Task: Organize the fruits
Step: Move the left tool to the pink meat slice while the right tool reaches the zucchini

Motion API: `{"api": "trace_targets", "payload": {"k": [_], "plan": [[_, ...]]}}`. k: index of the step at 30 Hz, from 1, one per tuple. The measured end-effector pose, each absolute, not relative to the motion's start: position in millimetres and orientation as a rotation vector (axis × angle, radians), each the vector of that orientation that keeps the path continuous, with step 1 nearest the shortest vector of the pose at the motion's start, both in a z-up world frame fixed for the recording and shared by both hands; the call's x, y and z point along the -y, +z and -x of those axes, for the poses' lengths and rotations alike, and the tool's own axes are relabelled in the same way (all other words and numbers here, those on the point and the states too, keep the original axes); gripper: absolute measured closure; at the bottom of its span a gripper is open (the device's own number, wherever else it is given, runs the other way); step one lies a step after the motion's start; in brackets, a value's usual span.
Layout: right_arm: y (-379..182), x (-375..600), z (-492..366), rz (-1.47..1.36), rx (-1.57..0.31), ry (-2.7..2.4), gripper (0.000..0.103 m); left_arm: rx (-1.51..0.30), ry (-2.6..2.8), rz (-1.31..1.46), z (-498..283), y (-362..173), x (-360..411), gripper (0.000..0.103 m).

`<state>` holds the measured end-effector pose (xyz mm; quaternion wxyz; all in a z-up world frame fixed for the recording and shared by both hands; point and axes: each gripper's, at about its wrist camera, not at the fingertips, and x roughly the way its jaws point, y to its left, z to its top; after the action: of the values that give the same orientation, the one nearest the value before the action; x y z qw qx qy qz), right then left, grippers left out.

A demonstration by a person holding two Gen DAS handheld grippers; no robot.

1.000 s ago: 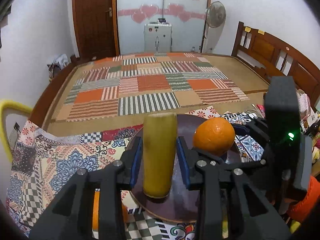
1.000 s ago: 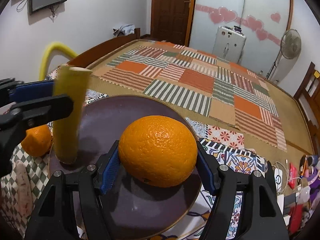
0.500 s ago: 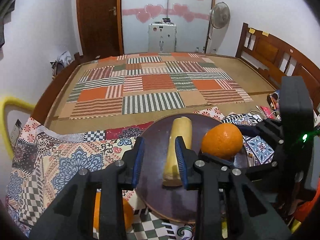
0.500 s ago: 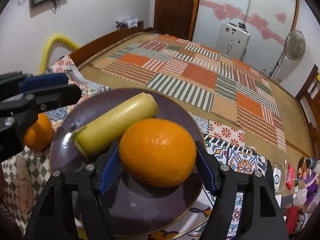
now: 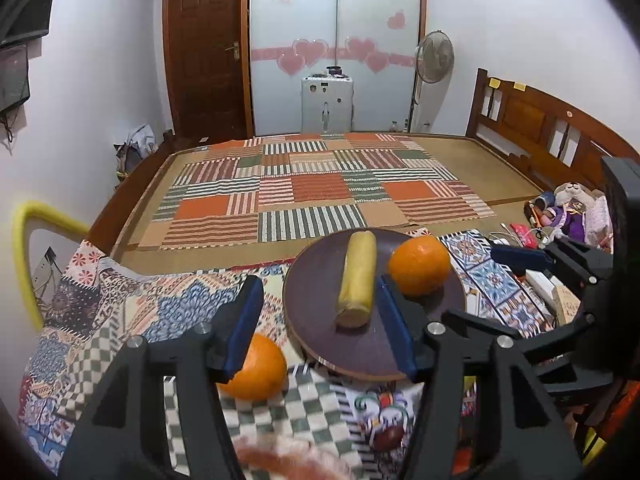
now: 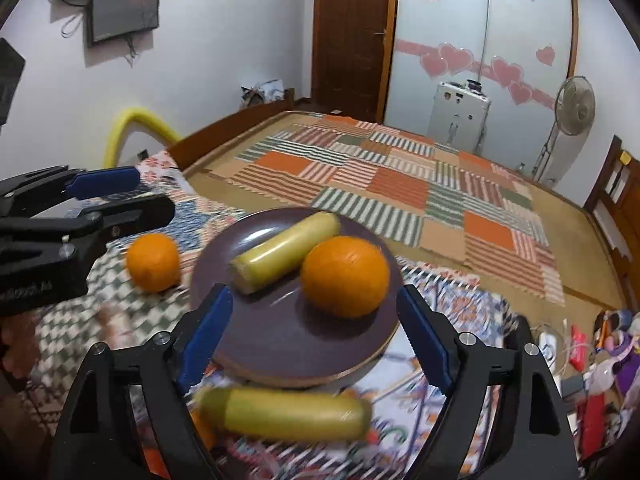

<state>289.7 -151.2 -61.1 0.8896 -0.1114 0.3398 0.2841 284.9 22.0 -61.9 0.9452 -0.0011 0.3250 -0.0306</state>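
Plate (image 5: 316,332), round, dark purple with a pale rim, sits on the patterned patchwork cloth (image 5: 120,304) and serves as the landmark. On the plate lies a yellow cylindrical fruit piece (image 5: 357,278), flat on its side, with a round orange (image 5: 420,265) just beside it, also on the plate. A second round orange (image 5: 256,368) rests on the cloth off the plate's near left edge. A second yellow cylindrical piece (image 6: 284,412) lies on the cloth just off the plate's near rim, blurred in the right wrist view.

The left gripper (image 5: 320,324) stands over the plate's near left edge; its fingers have just been opening and are released, gripping nothing. The right gripper (image 6: 316,336) stands over the plate's near rim; its fingers have just been opening, stand wide apart and touch neither fruit. A striped patchwork bed mat (image 5: 312,196) lies beyond the plate.
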Motion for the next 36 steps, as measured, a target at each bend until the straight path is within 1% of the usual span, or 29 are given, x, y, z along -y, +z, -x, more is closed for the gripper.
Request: {"api": "trace_targets", "payload": {"k": [2,6,11,15,24,28,31,36], "plan": [[-64.8,152.6,-279.7,0.215,-0.702,0.598,0.02,-0.656,-0.057,-0.003,-272.8,-61.6,-22.5,0.04],[-74.6,149.8,-266.3,0.225,-0.703,0.6,0.02,-0.65,-0.043,-0.027,-249.6,-66.3,-23.1,0.037],[-92.9,146.3,-264.2,0.236,-0.742,0.604,0.02,-0.675,-0.04,-0.022,-229.6,-82.3,-28.4,0.029],[-105.1,145.2,-265.8,0.235,-0.791,0.597,0.019,-0.732,-0.037,0.007,-220.6,-104.0,-35.1,0.029],[-111.8,136.7,-261.8,0.331,-0.746,0.533,0.018,-0.819,-0.038,0.034,-210.2,-143.5,-37.0,0.029],[-111.3,139.1,-260.8,0.335,-0.75,0.534,0.018,-0.825,-0.034,-0.003,-205.9,-153.7,-30.8,0.028],[-111.1,146.0,-260.5,0.333,-0.755,0.525,0.019,-0.806,-0.019,-0.029,-201.2,-155.7,-29.9,0.022],[-113.0,166.6,-264.7,0.292,-0.793,0.511,0.02,-0.818,-0.038,0.029,-197.1,-155.5,-42.6,0.021]]}}
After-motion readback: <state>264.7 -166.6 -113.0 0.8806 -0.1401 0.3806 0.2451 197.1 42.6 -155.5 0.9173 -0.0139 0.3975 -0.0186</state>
